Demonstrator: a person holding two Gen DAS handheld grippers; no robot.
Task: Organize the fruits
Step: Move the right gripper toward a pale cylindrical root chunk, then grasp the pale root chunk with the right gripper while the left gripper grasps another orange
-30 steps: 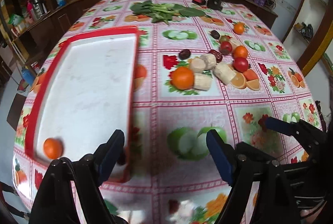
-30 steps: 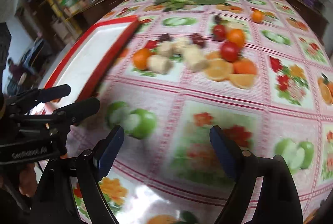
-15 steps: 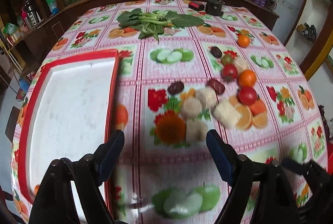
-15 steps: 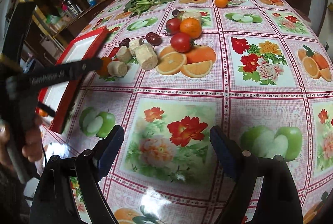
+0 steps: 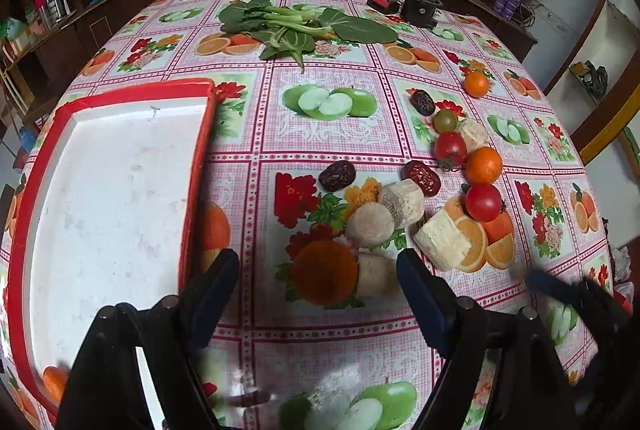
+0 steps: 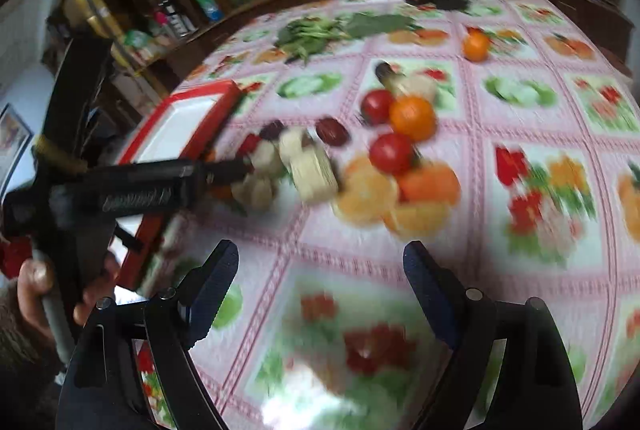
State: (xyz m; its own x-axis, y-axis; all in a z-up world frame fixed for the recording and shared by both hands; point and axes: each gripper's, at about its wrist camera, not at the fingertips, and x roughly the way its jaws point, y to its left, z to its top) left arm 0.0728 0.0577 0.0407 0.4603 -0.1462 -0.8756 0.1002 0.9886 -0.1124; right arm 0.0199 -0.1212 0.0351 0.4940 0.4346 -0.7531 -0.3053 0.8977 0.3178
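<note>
A red-rimmed white tray (image 5: 112, 198) lies at the left, with one orange (image 5: 54, 382) in its near corner. Loose fruit sits right of it: an orange (image 5: 324, 272), banana pieces (image 5: 370, 224), dates (image 5: 337, 175), tomatoes (image 5: 483, 202) and another orange (image 5: 484, 165). My left gripper (image 5: 318, 284) is open and empty, its jaws either side of the near orange and a banana piece (image 5: 376, 276). My right gripper (image 6: 320, 270) is open and empty above bare cloth, short of the tomatoes (image 6: 391, 153) and orange (image 6: 413, 118). The right wrist view is blurred.
Leafy greens (image 5: 296, 26) lie at the far middle. A lone orange (image 5: 476, 84) sits far right. A black box (image 5: 420, 8) and a red item (image 5: 384, 2) stand at the far edge. Wooden shelving surrounds the table. The tablecloth carries printed fruit.
My left gripper has moved forward and right from the tray toward the fruit pile, now framing the near orange. My right gripper has swung left toward the pile.
</note>
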